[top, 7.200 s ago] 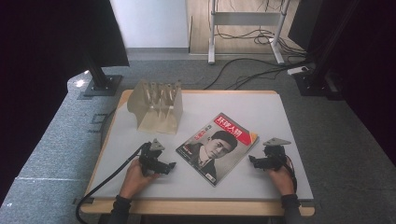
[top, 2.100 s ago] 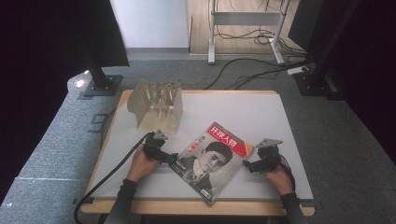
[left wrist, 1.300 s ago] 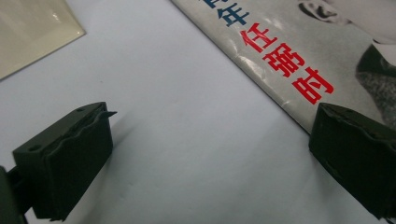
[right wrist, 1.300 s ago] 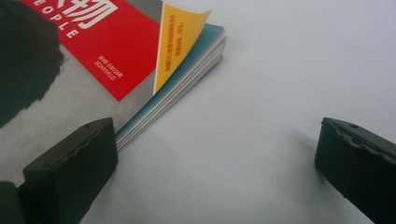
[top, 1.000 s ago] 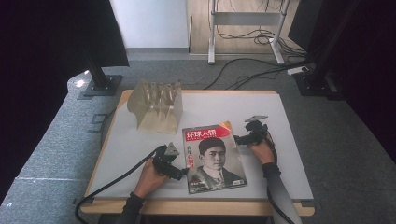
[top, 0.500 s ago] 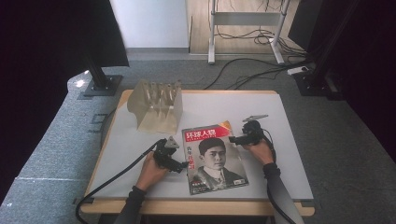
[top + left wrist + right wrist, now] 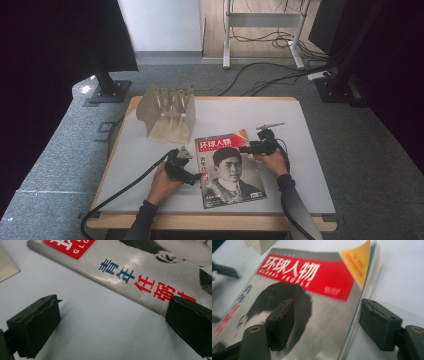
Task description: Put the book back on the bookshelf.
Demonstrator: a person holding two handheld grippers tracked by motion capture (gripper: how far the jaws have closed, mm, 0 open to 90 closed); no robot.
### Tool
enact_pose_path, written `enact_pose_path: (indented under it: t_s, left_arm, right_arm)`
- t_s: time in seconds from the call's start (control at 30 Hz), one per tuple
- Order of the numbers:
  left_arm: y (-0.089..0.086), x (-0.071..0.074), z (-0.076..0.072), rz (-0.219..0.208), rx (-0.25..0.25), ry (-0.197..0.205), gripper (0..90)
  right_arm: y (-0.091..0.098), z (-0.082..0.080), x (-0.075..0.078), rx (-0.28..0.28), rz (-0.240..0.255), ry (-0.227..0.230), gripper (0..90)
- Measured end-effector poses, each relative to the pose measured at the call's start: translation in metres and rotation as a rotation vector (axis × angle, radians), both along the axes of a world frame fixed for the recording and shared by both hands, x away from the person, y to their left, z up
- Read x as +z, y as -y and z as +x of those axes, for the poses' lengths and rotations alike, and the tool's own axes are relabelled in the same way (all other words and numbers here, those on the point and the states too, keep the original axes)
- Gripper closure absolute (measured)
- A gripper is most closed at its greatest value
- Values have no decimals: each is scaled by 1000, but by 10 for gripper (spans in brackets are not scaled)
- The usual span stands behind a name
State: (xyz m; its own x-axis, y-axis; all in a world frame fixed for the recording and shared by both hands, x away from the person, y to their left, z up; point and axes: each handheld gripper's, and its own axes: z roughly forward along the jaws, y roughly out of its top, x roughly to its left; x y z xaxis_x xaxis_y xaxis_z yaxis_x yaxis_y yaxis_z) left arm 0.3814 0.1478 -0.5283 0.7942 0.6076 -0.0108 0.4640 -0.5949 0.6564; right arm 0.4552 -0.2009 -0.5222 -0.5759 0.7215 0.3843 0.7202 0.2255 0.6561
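Far left of the white-topped wooden table (image 7: 300, 125): beige slotted file rack (image 7: 167, 116), upright, near the back-left corner, well clear of both hands.

Left gripper (image 7: 192, 178) sits at the left edge of the glossy magazine with the red title band and black-and-white portrait cover (image 7: 227, 167). Person's left hand (image 7: 162, 181) holds it, cable trailing off toward the front-left table edge. In the left gripper view the jaws are spread wide, nothing between them but bare tabletop; one jaw is over the table, the other overlaps the magazine's edge by the red and blue characters (image 7: 140, 280). Can't tell if that jaw touches the cover.

Magazine lies flat, centre-front of the table, cover up, title end toward the rack, slightly rotated.

Right gripper (image 7: 245, 148) is at the magazine's right edge near the top, held by the right hand (image 7: 272, 160). Right gripper view: jaws apart, straddling the page edge, one above the cover, one outside the pages on the table side. Not closed on it. Orange corner flash (image 7: 358, 262) of the cover curls up slightly there.
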Motion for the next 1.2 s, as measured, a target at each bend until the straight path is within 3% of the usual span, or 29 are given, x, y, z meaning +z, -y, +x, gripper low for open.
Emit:
enact_pose_path:
  t_s: [0.17,0.27,0.37,0.47,0.5,0.53,0.63,0.73,0.83,0.93,1.0,1.1,1.2]
  left_arm:
    - [0,0,0,-1,0,-2,0]
    - [0,0,0,-1,0,-2,0]
    - [0,0,0,-1,0,-2,0]
    - [0,0,0,0,0,-1,0]
    - [0,0,0,0,0,-1,0]
    - [0,0,0,0,0,-1,0]
    - [0,0,0,0,1,-1,0]
    - [0,0,0,0,1,-1,0]
    - [0,0,0,0,1,-3,0]
    - [-1,0,0,7,-11,-5,0]
    - [-2,2,1,7,-24,-25,0]
    - [-6,8,3,-39,-45,-97,0]
    - [-7,15,4,-33,-53,-91,0]
  right_arm:
    - [4,-12,2,59,24,-19,346]
    - [1,-11,6,63,12,-7,377]
    - [-12,3,7,75,-25,15,486]
    - [-22,9,9,87,-110,56,617]
    - [-22,9,9,87,-110,56,617]
    - [-22,6,13,92,-141,82,739]
    - [-18,-1,20,103,-104,106,828]
    - [-17,-7,25,114,-100,126,844]
    - [-21,-19,40,157,-103,196,851]
    - [-23,-26,49,178,-107,225,853]
    - [-26,-32,57,193,-112,248,854]
    - [-29,-39,68,212,-113,284,856]
    - [-31,-46,79,221,-103,319,858]
